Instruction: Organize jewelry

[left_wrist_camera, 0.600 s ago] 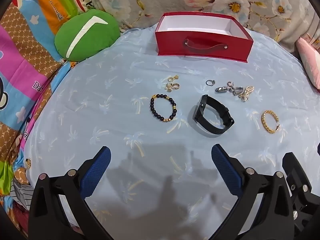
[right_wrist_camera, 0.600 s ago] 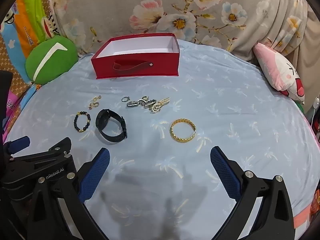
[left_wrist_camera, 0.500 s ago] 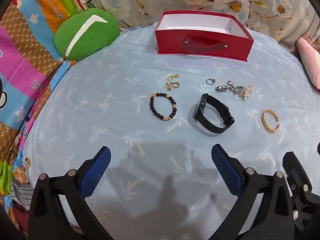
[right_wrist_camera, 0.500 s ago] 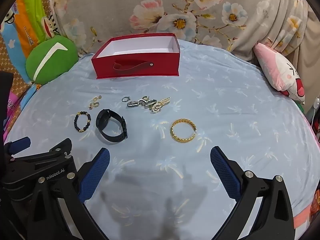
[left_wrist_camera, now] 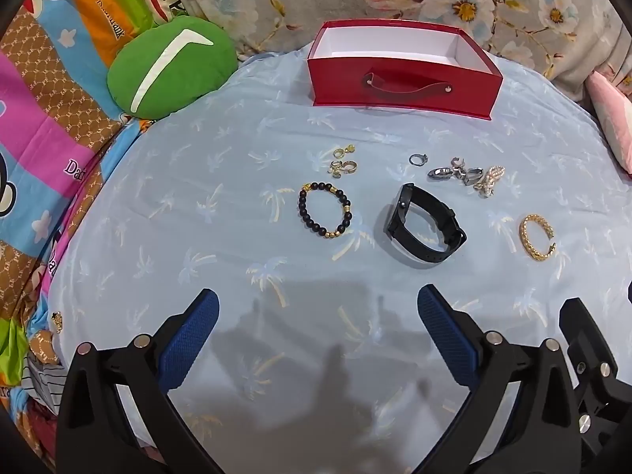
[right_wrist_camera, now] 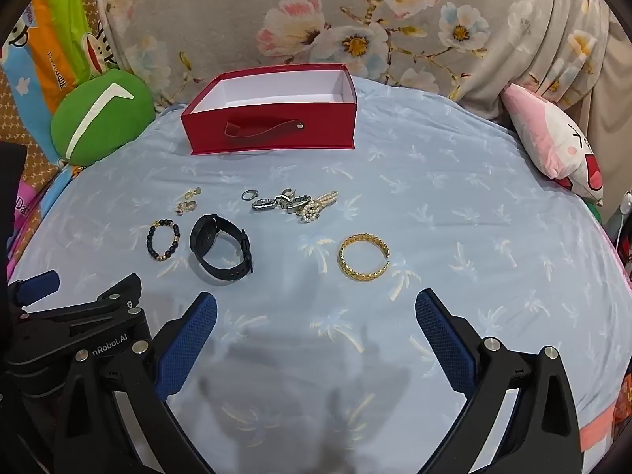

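well, my left gripper (left_wrist_camera: 316, 316) and right gripper (right_wrist_camera: 316, 316) gape empty. red box (right_wrist_camera: 272, 126) at twelve o'clock, long axis nine-to-three, handle facing me, on blue palm-print sheet (right_wrist_camera: 454, 237).

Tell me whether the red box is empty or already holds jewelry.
Empty as far as visible: the red box shows only bare white walls inside; its floor near the front wall is hidden.

Blue palm-print sheet (left_wrist_camera: 166, 213) bears red box (left_wrist_camera: 403, 87), watch (left_wrist_camera: 424, 229), bracelets, seemingly rings.
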Demonstrator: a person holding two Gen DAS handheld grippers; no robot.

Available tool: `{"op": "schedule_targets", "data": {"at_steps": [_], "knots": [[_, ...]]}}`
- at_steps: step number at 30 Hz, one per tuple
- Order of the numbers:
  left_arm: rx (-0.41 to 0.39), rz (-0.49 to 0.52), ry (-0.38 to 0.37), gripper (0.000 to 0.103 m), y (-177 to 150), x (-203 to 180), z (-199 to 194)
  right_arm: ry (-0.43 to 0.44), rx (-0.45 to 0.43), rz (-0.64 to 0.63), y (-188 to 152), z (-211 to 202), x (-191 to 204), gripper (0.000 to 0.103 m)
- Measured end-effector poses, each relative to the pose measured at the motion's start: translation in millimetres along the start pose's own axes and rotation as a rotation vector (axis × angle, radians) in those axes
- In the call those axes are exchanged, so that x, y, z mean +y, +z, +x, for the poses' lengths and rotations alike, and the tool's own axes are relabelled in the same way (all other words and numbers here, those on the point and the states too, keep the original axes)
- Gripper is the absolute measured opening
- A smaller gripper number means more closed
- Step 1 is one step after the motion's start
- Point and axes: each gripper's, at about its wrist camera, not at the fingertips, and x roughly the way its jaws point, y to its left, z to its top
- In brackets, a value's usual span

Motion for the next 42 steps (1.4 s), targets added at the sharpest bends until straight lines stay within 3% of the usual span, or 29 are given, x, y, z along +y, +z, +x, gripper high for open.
{"op": "schedule_targets", "data": {"at_steps": [42], "knots": [[0.002,0.018,0.015,0.098,-1,2,9,0.013,0.014,0.015,-4,10,2,0.098]]}}
